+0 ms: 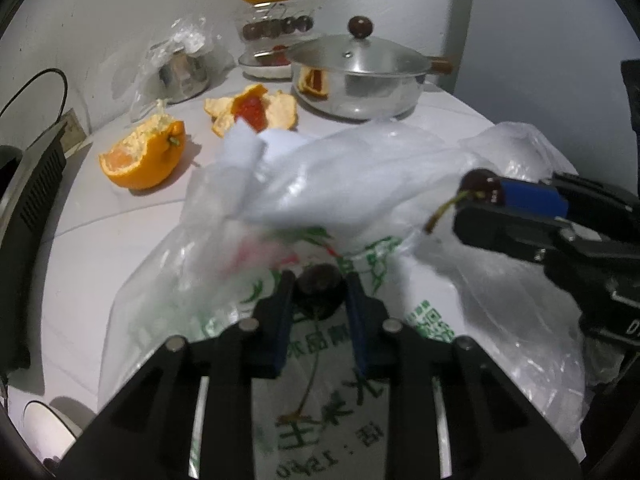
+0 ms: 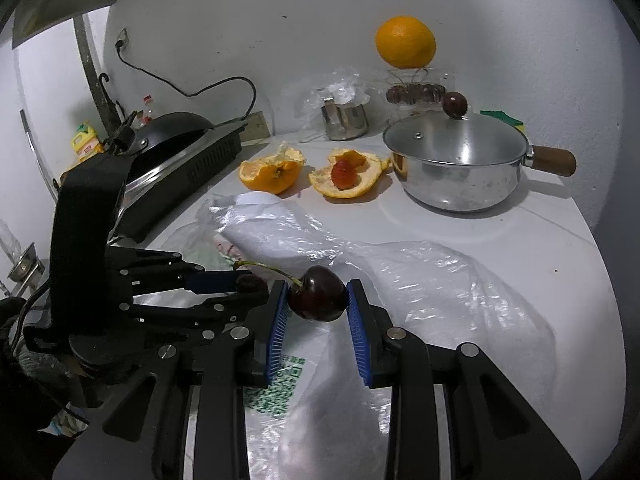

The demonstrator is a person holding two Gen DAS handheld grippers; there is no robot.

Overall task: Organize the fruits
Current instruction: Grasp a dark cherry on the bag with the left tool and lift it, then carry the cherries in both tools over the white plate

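White countertop (image 2: 500,248) against plain white wall (image 2: 280,8). Wall socket (image 2: 122,38) with black cable (image 2: 188,90) hanging down. Black cooktop (image 2: 188,156) at left. Dim, cool light.

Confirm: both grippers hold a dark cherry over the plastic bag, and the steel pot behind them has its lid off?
Not quite: the lid is on the steel pot, as the right wrist view shows. The rest holds: left gripper and right gripper each pinch a dark cherry over the plastic bag.

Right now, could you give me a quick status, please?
Both hand-held grippers shut, each on a cherry: left, right. Plastic bag underneath. Nothing blocking.
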